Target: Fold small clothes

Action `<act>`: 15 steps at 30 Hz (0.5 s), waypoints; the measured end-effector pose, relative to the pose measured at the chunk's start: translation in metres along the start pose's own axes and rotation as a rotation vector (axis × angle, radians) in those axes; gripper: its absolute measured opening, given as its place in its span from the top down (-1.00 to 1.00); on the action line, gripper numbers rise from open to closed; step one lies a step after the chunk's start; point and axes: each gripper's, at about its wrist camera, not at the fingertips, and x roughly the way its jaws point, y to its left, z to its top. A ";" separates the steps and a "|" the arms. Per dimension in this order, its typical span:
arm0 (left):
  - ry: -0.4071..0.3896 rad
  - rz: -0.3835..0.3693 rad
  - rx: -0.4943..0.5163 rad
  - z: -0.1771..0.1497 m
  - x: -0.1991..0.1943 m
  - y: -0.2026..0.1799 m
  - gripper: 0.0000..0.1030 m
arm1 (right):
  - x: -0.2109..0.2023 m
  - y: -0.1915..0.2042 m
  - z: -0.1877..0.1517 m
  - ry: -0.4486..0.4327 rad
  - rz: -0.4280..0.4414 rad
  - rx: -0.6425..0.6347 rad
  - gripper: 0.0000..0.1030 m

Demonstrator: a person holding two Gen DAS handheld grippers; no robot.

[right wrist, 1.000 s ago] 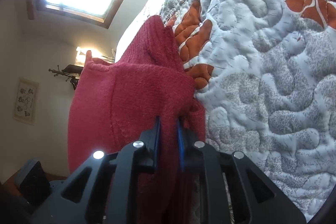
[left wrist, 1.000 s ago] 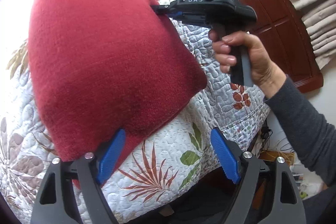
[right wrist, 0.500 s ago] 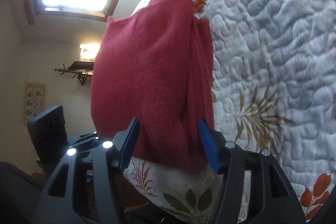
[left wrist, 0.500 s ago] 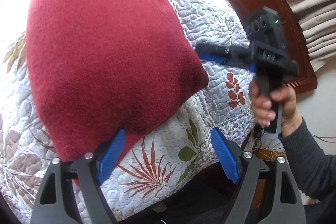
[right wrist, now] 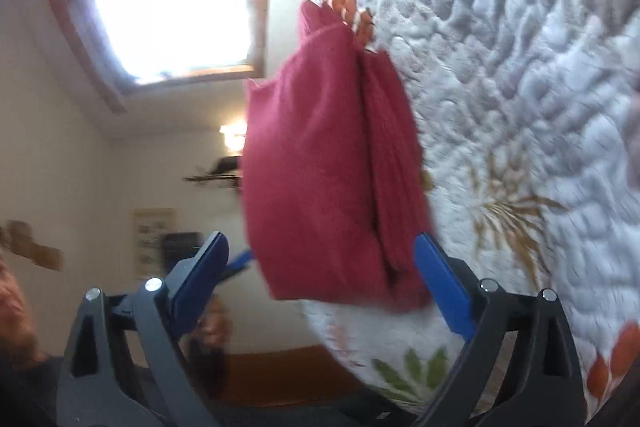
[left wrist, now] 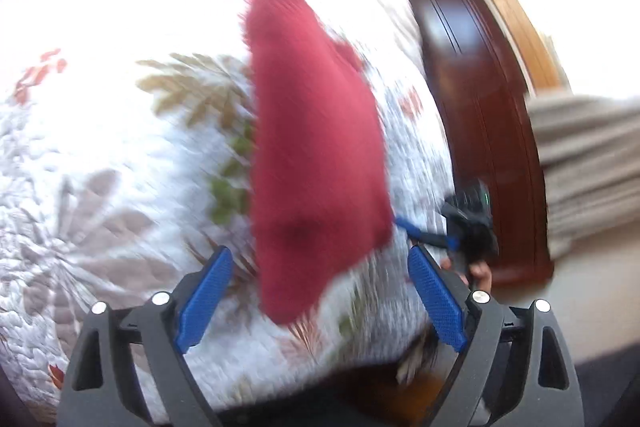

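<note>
- One folded red knitted garment (left wrist: 316, 155) lies mid-frame on the white leaf-patterned quilt (left wrist: 100, 147).
- Left gripper (left wrist: 320, 299) spread, empty.
- Right gripper (right wrist: 320, 279) spread, empty.

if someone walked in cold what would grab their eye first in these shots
The folded dark red knitted garment stands out first, lying on the white quilted bedspread with a leaf print near its edge. Next come the blue-padded fingers of both grippers, spread open with nothing between them: the left gripper in its own view, the right gripper in its own.
</note>
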 end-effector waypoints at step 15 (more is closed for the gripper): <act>0.080 -0.150 -0.106 -0.009 0.064 0.019 -0.74 | 0.046 -0.023 0.108 0.153 0.043 0.022 -0.86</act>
